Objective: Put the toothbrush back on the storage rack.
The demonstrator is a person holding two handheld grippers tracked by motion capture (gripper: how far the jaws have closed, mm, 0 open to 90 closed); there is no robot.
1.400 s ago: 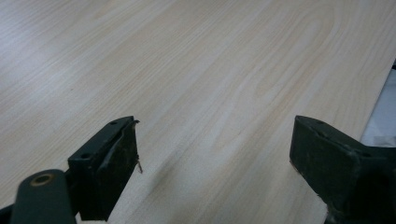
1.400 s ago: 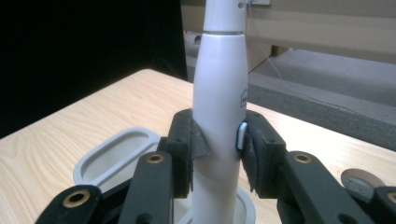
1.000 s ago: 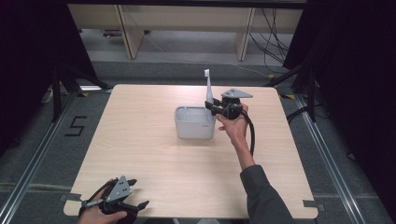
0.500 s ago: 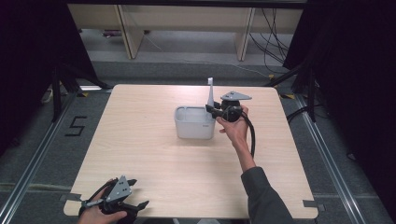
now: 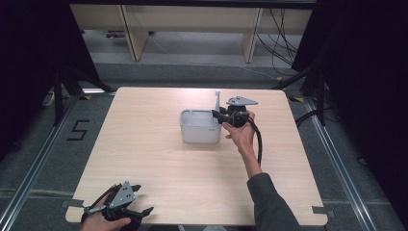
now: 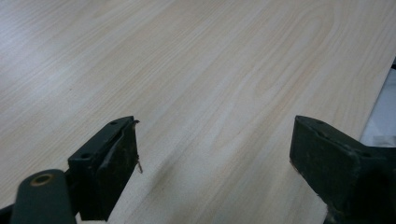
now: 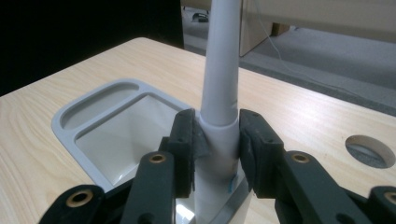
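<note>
Item: white tube (image 7: 219,70), upright, clamped near its lower end in the right gripper (image 7: 215,140). The jaws press on both sides of it, closed as far as the tube allows. Position: over the right-hand rim of the bin (image 5: 198,132), which stands on the surface (image 5: 159,163) a little toward the far edge and right of centre.

Item: bin, pale grey, rectangular, open-topped, with a narrow side compartment (image 7: 95,100) and a larger main well (image 7: 135,128). The tube's foot sits at the near rim of the main well in the right gripper view; whether it touches the floor of the bin cannot be told.

Item: left gripper (image 5: 120,204), at the near-left corner of the surface, jaws wide apart, nothing between them.

Step in hand, as judged: setting the tube into the bin. To do it well:
- keep the tube plumb so that it clears the rim;
- lower it into the main well, not the side compartment;
- release only once its foot is bearing, lest it topple;
- avoid nudging the bin, which is light and unheld.
</note>
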